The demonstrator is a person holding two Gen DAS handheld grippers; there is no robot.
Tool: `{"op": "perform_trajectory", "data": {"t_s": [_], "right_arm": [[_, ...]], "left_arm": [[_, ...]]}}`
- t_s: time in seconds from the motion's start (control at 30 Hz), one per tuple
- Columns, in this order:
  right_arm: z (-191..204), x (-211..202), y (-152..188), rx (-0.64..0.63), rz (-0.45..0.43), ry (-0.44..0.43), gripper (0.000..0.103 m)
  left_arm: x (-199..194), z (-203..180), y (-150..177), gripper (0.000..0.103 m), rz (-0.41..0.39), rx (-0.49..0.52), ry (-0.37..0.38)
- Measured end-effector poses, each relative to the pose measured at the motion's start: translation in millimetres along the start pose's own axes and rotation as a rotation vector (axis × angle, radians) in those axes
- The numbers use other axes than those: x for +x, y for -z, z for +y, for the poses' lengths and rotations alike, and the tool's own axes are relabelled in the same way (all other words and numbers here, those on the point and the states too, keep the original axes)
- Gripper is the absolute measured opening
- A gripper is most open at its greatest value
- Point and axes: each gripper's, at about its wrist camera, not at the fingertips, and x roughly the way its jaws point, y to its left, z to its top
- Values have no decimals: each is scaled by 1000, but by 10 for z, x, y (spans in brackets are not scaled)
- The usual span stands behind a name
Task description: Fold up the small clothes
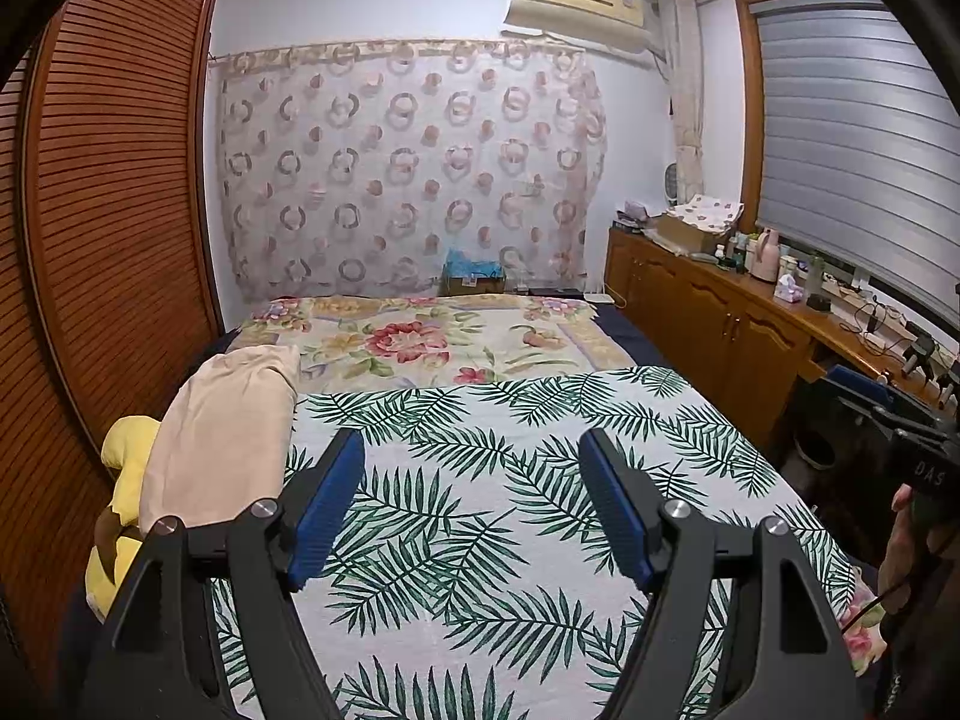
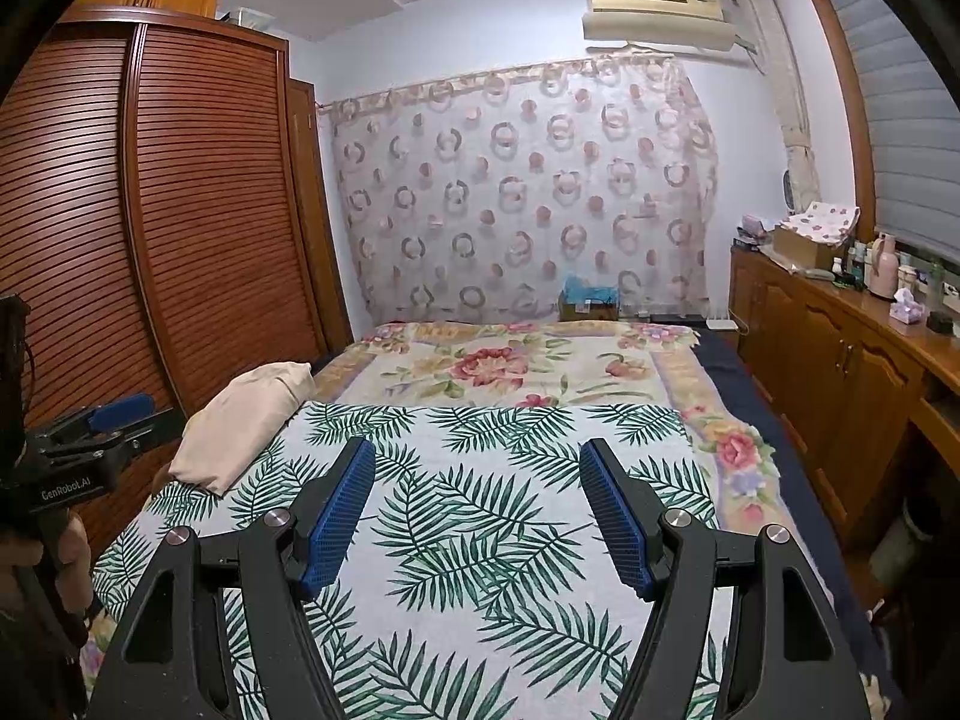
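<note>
A beige garment (image 1: 225,438) lies bunched at the left edge of the bed, on the palm-leaf cloth (image 1: 480,510); it also shows in the right wrist view (image 2: 240,420). A yellow garment or toy (image 1: 123,492) lies beside it, partly hidden. My left gripper (image 1: 471,456) is open and empty above the leaf cloth, right of the beige garment. My right gripper (image 2: 477,468) is open and empty above the same cloth. Each gripper shows at the edge of the other's view.
A floral blanket (image 1: 420,342) covers the far half of the bed. A slatted wooden wardrobe (image 1: 114,210) stands to the left. A wooden cabinet (image 1: 720,318) with bottles and boxes runs along the right under the window. A cardboard box (image 1: 474,282) sits behind the bed.
</note>
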Motion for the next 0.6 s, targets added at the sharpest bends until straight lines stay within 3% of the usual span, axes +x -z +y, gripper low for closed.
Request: {"op": "perform_trajectory", "data": {"t_s": [0.6], "right_arm": [[-20,4,6,-1,1,-3,72]], "left_arm": [[0,0,5,75,-1,0,-1]]}}
